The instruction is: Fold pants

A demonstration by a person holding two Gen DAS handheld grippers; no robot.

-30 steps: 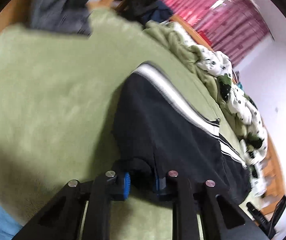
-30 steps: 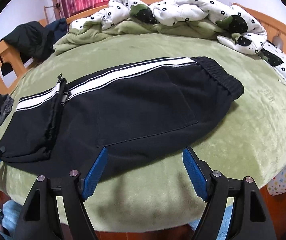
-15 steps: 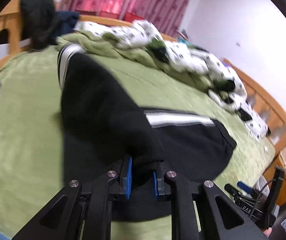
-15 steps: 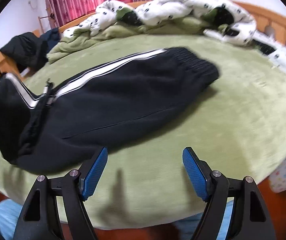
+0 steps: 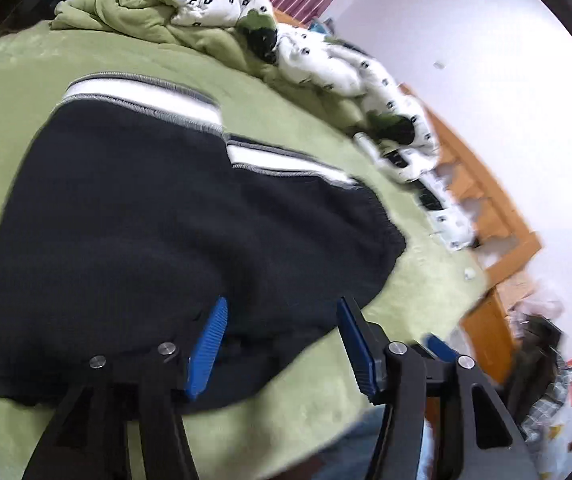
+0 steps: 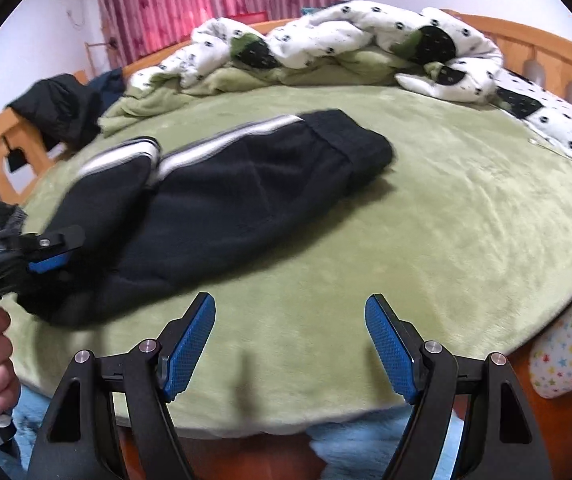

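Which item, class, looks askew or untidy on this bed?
The black pants lie diagonally on the green blanket; the folded-over leg end sits offset, its white stripe not matching the stripe beneath. A rumpled quilt is heaped behind.

Lighting: even indoor light, moderately bright; source not seen. Glare: white wall point(image 5: 486, 80) washed out in left wrist view. Shadows: soft, cast on green blanket point(image 6: 446, 220) under pants point(image 6: 245, 200). Blur: motion smear throughout left view, esp. right edge; pants edges smeared in right view. Distortion: strong fisheye curvature, black vignette at corners in both views.
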